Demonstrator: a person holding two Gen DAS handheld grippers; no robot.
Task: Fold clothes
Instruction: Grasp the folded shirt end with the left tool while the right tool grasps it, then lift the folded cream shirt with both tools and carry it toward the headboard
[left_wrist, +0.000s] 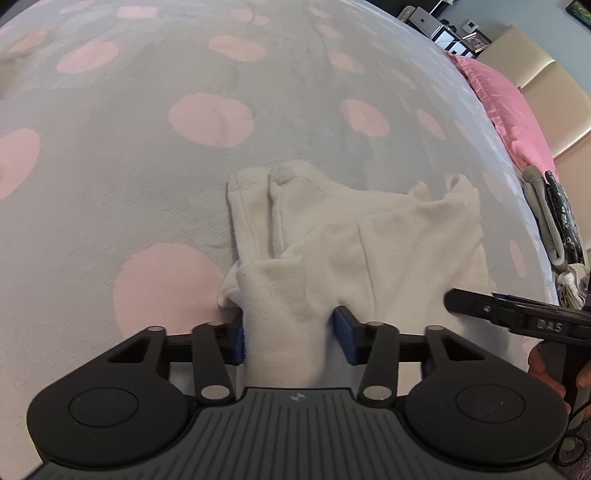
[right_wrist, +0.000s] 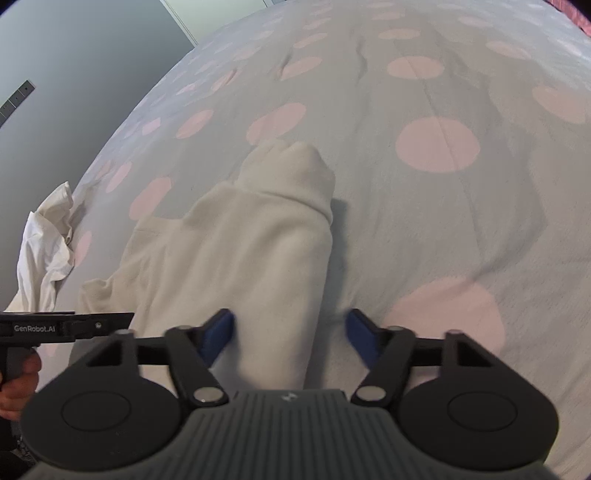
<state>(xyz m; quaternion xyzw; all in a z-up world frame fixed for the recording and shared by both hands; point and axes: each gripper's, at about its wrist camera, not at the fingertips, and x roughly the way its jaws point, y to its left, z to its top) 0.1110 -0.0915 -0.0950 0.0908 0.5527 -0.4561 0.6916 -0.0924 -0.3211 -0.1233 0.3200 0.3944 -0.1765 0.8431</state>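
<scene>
Cream fleece garment (left_wrist: 354, 236) is lying part-folded on the grey bedspread with pink dots (left_wrist: 147, 147). Left gripper (left_wrist: 288, 334) is standing spread, cloth passing between its blue pads. Right gripper (right_wrist: 291, 332) is gaping wide over a fold.

"DAS" on right claw (left_wrist: 546, 325), "GenRobot.AI" on left claw (right_wrist: 55, 328)

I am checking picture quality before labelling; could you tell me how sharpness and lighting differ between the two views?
Left wrist: cream fleece garment sharp, light soft and even, fisheye bends the dotted grey bedspread. Right wrist: dimmer, garment edges near the right gripper smeared.
</scene>
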